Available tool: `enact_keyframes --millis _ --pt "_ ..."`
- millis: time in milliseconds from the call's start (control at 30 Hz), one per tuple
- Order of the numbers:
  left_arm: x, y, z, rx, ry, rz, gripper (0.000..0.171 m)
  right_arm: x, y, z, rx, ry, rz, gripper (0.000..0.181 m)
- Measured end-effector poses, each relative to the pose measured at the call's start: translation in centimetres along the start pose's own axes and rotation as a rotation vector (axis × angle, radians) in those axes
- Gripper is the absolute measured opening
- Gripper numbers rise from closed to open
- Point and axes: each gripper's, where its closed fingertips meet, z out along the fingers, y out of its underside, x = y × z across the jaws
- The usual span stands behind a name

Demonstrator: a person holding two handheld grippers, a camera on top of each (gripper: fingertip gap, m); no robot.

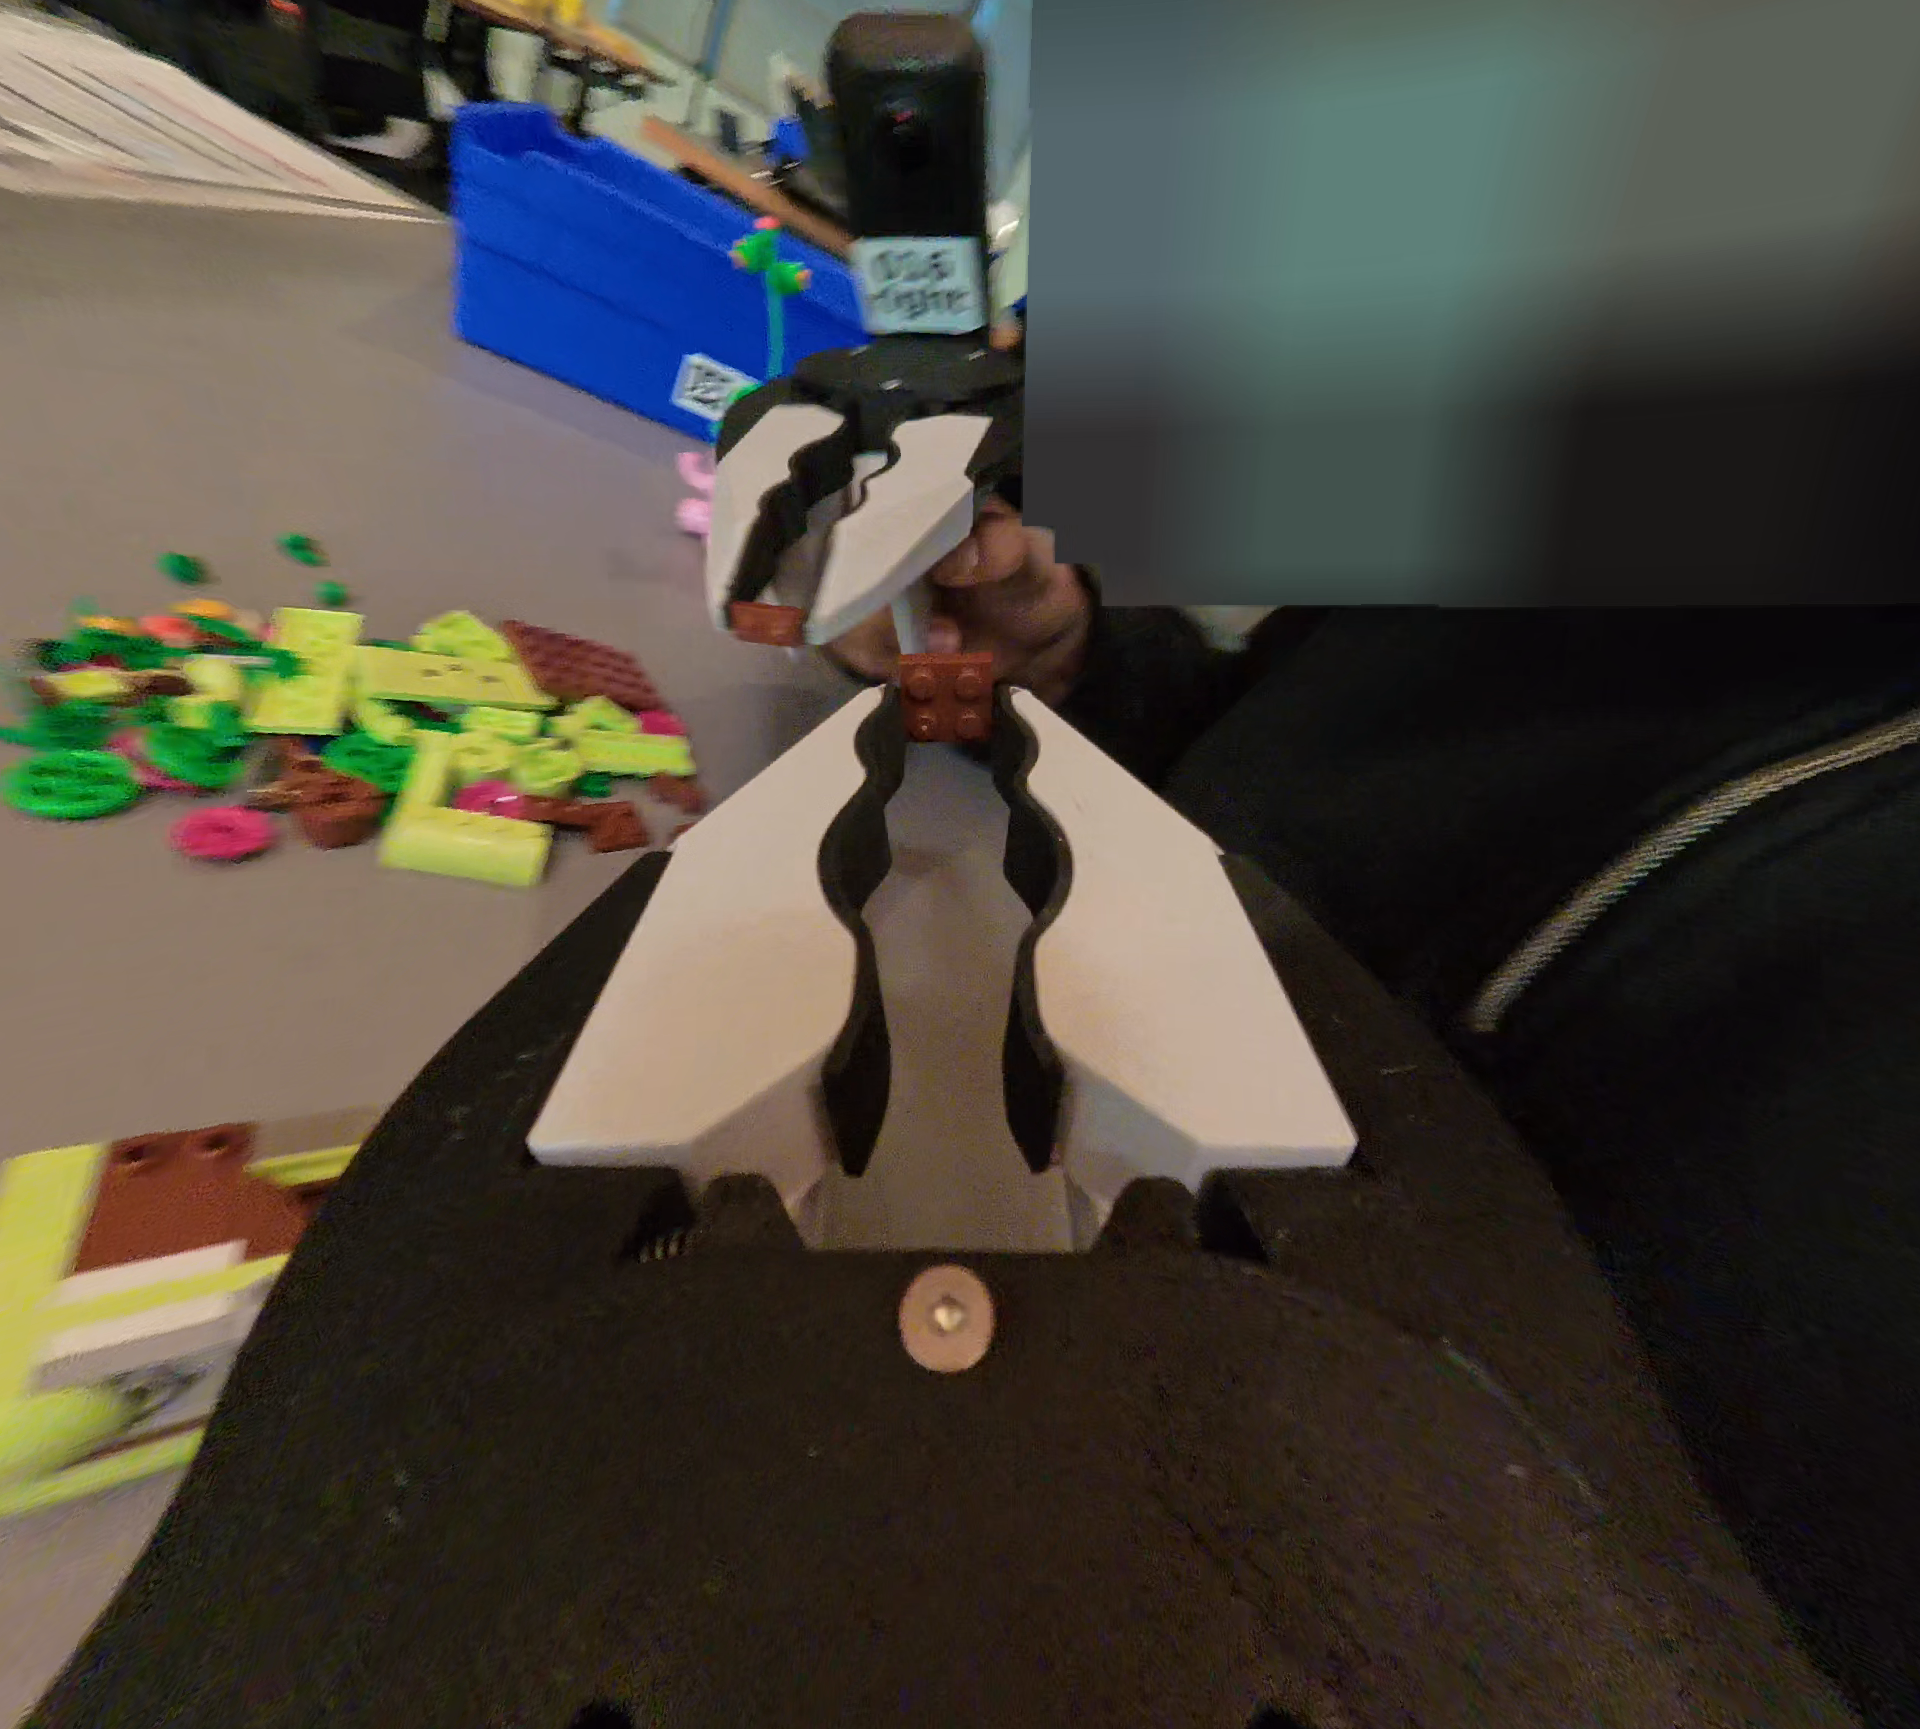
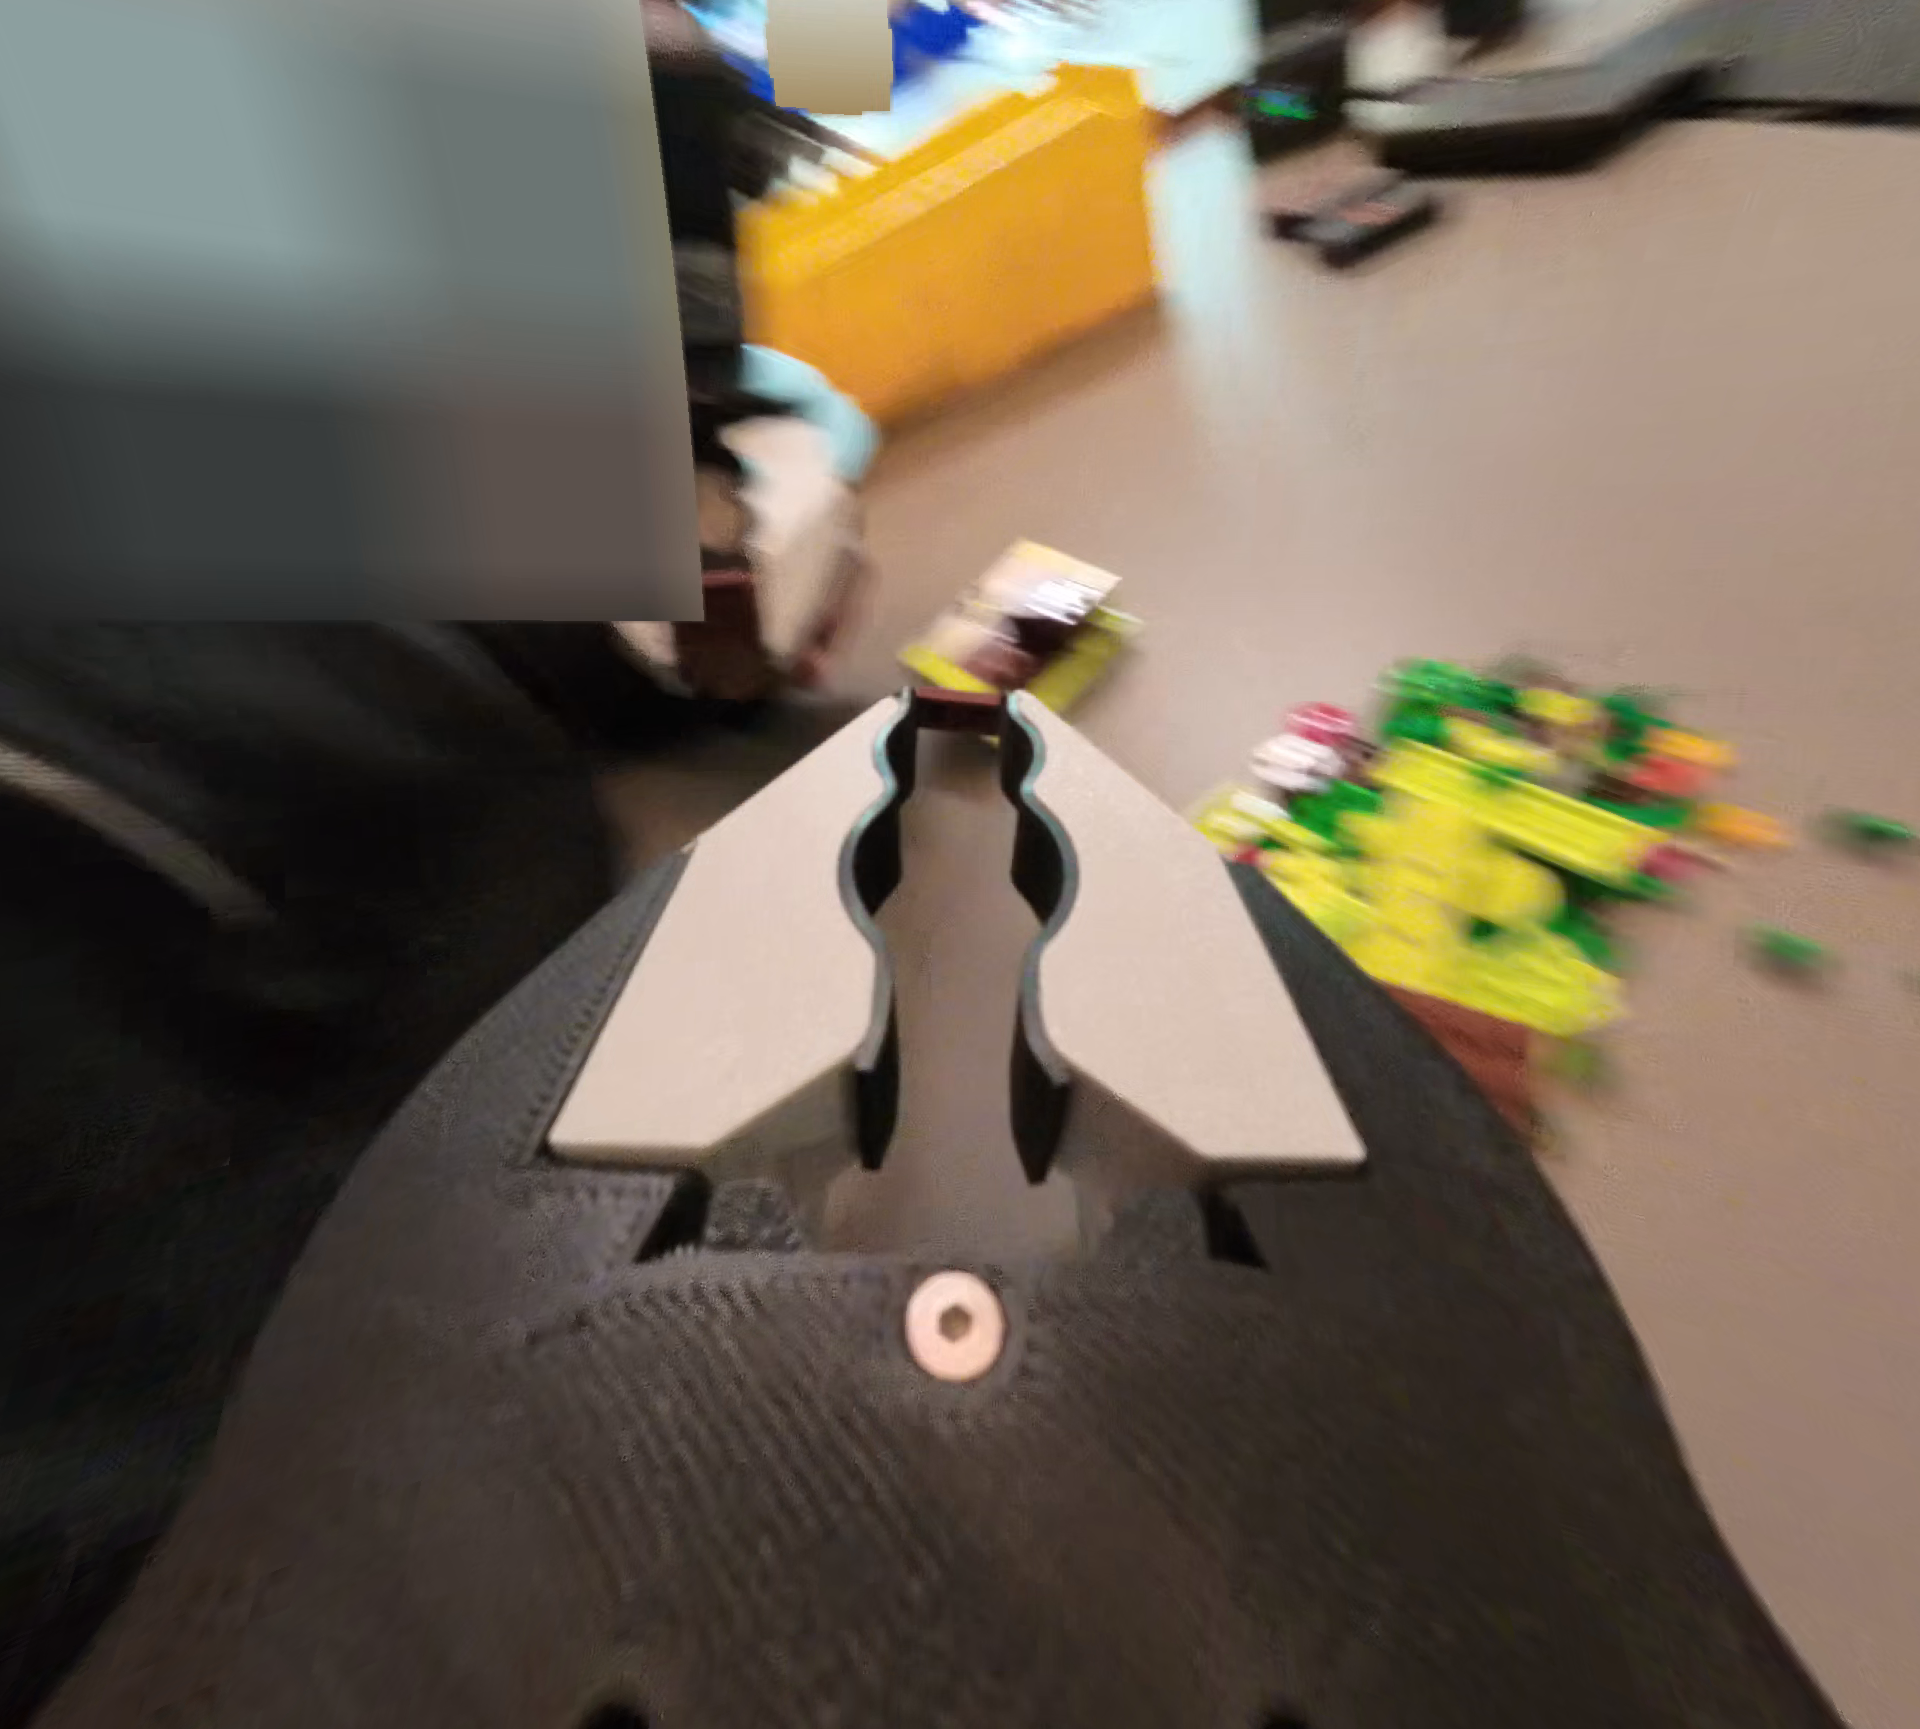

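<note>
Left tongs [image 1: 945, 692] clamp small brown studded plastic brick [image 1: 947, 694], frame centre; right tongs [image 2: 958, 705] pinch second brown brick [image 2: 958, 707]. Align studs squarely; loose brick pile [image 1: 343, 723] on grey bench [image 1: 312, 391], left.

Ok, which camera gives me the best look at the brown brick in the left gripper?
The left wrist view: the brown brick sits sharp between the left gripper tips, four studs facing the camera. The right wrist view is motion-blurred and shows only a dark brown smear at the far gripper beside the masked patch.
</note>
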Motion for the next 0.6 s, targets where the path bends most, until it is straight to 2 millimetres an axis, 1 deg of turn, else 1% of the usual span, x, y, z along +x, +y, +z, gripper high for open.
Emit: enact_keyframes --millis 67,100,133,167,233,267,367,433,467,600 --pt "-1.1 0.1 0.0 -0.046 -0.119 0.113 0.012 3.8 1.3 -1.2 -0.114 0.277 -0.1 0.013" --pt "-1.6 -0.1 -0.1 -0.066 -0.17 0.163 0.012 5.3 2.0 -2.0 -0.171 0.382 -0.129 0.014" --pt "-2.1 -0.3 -0.2 -0.09 -0.221 0.202 0.011 6.4 2.5 -2.5 -0.214 0.454 -0.14 0.014" --pt "-2.8 -0.5 -0.2 -0.129 -0.271 0.223 0.012 7.0 3.0 -2.9 -0.239 0.494 -0.137 0.013" --pt "-4.7 0.1 -0.1 -0.272 -0.35 0.226 0.011 7.5 3.3 -3.1 -0.25 0.514 -0.116 0.015" --pt "-5.7 0.5 0.0 -0.352 -0.382 0.228 0.012 7.5 3.4 -3.1 -0.252 0.513 -0.111 0.019" --pt "-8.0 2.0 0.4 -0.582 -0.424 0.254 0.012 7.6 3.4 -3.2 -0.251 0.519 -0.116 0.025" --pt "-9.8 2.9 0.5 -0.732 -0.468 0.263 0.012 7.5 2.9 -3.4 -0.229 0.529 -0.125 0.027" --pt "-10.6 2.9 0.6 -0.781 -0.494 0.278 0.012 7.4 2.5 -3.5 -0.21 0.535 -0.134 0.028" --pt "-12.9 3.3 1.7 -0.927 -0.494 0.285 0.012 6.6 1.0 -4.0 -0.144 0.544 -0.166 0.028"
